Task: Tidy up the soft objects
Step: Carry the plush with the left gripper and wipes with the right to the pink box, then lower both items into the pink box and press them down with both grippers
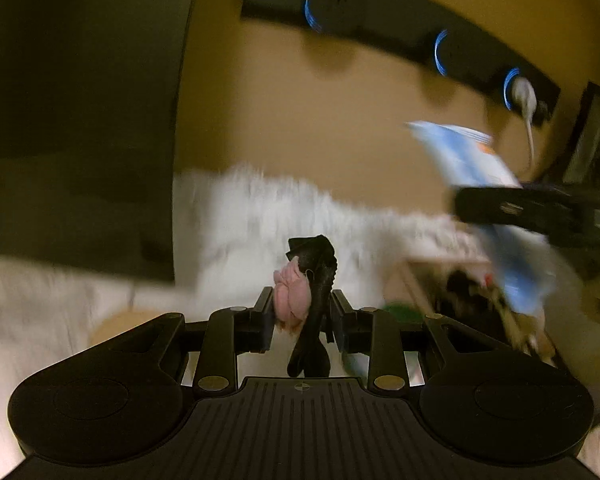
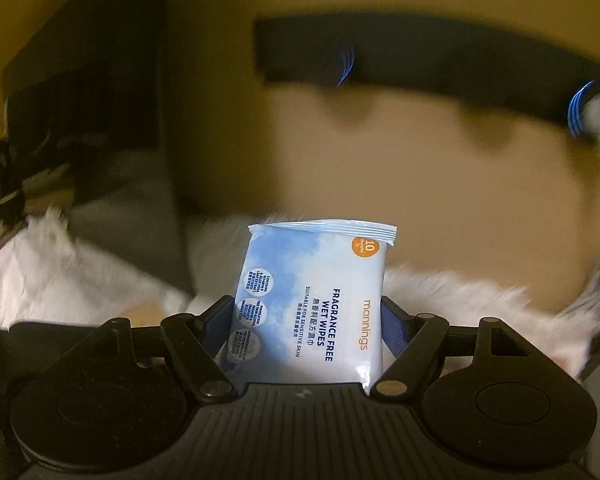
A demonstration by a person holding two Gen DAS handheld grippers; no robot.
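Left fingers (image 1: 302, 312) clench pink-and-black soft bundle (image 1: 304, 292) | right fingers (image 2: 306, 316) — glossy wipes packet (image 2: 312, 300)

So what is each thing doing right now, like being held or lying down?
left gripper: shut on the pink and black soft items, lifted.
pink soft item: squeezed between the fingers.
black soft item: pinched, hanging through.
right gripper: shut on the wet wipes pack.
wet wipes pack: held upright, sealed.
white fluffy rug: lying flat.

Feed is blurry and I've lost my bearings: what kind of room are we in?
Probably a bedroom or hallway at home: a dark wall-mounted hook rail on a tan wall, a white fluffy rug or throw, and a framed picture at the right edge.
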